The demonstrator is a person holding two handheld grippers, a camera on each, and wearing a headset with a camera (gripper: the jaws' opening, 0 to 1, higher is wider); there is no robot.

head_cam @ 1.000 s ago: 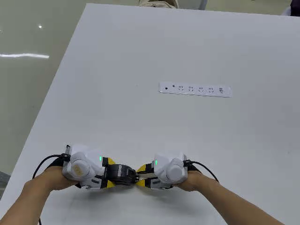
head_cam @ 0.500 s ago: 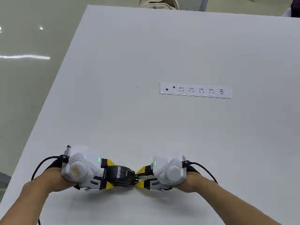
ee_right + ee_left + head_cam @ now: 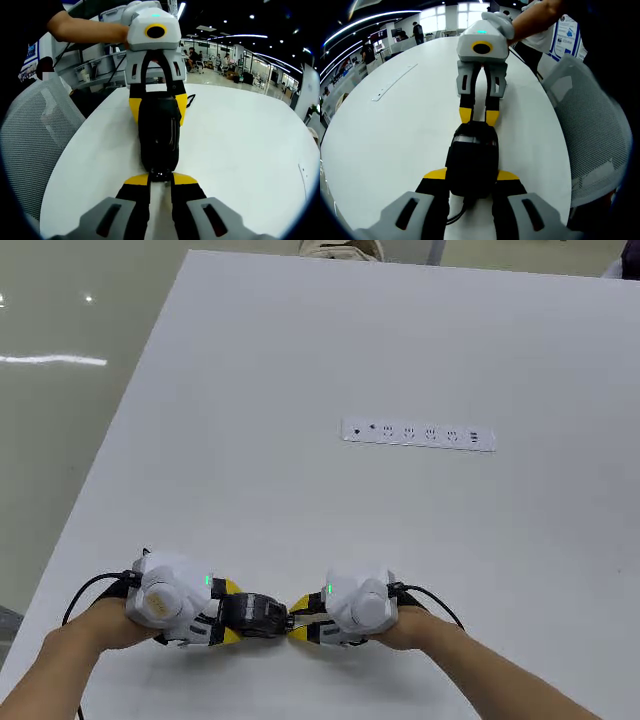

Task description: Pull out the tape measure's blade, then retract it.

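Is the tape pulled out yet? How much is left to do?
Grabbing looks done: the left gripper clamps the black tape measure, and the right gripper pinches the blade tip right at the case. No blade shows between them, so the pull looks not yet made; pulling out and retracting seem left.

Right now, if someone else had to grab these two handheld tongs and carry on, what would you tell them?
Left tongs: shut on the tape measure, gripping its black case low at the near edge of the white table.
Right tongs: shut on what looks like the blade tip, right at the case's mouth.
Done: both grips are set; no length of blade shows drawn out.
To do: move the right tongs away to pull the blade out, then let it slide back in.
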